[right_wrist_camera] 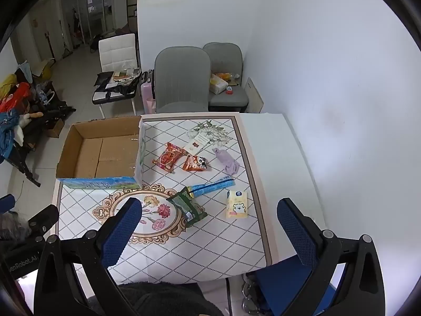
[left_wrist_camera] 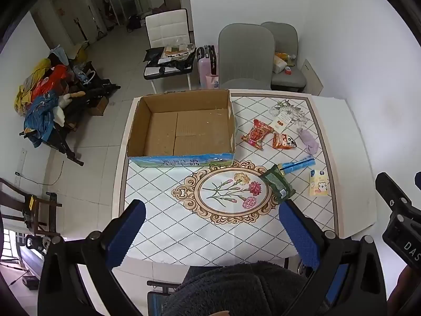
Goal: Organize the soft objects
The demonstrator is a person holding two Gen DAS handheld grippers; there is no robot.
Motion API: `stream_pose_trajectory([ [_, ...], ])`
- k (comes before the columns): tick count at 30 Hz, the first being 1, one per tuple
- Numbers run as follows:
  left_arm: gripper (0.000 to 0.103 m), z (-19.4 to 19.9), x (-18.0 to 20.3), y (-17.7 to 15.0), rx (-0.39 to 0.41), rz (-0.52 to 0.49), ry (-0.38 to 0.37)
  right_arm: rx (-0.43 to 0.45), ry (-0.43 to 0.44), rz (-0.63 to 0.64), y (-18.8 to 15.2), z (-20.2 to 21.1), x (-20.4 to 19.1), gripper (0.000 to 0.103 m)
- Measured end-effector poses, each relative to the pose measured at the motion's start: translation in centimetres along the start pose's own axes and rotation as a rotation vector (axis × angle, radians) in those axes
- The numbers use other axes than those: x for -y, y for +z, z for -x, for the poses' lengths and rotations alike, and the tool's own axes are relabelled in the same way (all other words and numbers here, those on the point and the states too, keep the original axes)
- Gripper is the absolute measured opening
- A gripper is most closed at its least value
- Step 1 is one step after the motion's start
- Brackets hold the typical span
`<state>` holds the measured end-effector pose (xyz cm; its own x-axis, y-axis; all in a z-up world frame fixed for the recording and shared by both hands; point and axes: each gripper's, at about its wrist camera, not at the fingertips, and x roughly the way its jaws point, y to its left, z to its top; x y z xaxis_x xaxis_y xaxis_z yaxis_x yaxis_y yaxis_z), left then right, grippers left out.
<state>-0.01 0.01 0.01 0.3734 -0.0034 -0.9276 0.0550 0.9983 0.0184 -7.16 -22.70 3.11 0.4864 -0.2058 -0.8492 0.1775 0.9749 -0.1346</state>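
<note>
An empty cardboard box (left_wrist_camera: 184, 126) (right_wrist_camera: 102, 152) stands on the table's far left. To its right lie soft items: a red snack packet (left_wrist_camera: 256, 134) (right_wrist_camera: 168, 157), an orange packet (left_wrist_camera: 282, 141) (right_wrist_camera: 194, 163), a lilac cloth (left_wrist_camera: 307, 137) (right_wrist_camera: 227, 160), a blue tube pack (left_wrist_camera: 298, 163) (right_wrist_camera: 213, 186), a green packet (left_wrist_camera: 279, 185) (right_wrist_camera: 188, 206), a yellow tissue pack (left_wrist_camera: 319, 183) (right_wrist_camera: 236, 204) and a white card (left_wrist_camera: 281, 122) (right_wrist_camera: 197, 143). My left gripper (left_wrist_camera: 210, 212) and right gripper (right_wrist_camera: 210, 210) are open and empty, held above the table's near edge.
The table (left_wrist_camera: 163, 226) carries a patterned mat with a flower medallion (left_wrist_camera: 231, 189). Two grey chairs (left_wrist_camera: 247, 55) and a white chair (left_wrist_camera: 168, 42) stand behind it. A clothes pile (left_wrist_camera: 44, 100) sits on the floor at left. A white wall (right_wrist_camera: 342, 79) runs along the right.
</note>
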Motion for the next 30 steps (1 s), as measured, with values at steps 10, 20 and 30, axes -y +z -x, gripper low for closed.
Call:
stream_pose_trajectory([
  [10, 0.103, 0.7, 0.2, 1.0, 0.01, -0.007, -0.001, 0.01, -0.006, 0.007, 0.1, 0.6, 0.1, 0.103],
  [20, 0.103, 1.2, -0.2, 0.6, 0.04, 0.004, -0.005, 0.022, -0.004, -0.008, 0.0, 0.4, 0.3, 0.103],
  [30, 0.103, 1.4, -0.5, 0.4, 0.061, 0.011, -0.009, 0.033, -0.007, -0.008, 0.2, 0.5, 0.6, 0.103],
])
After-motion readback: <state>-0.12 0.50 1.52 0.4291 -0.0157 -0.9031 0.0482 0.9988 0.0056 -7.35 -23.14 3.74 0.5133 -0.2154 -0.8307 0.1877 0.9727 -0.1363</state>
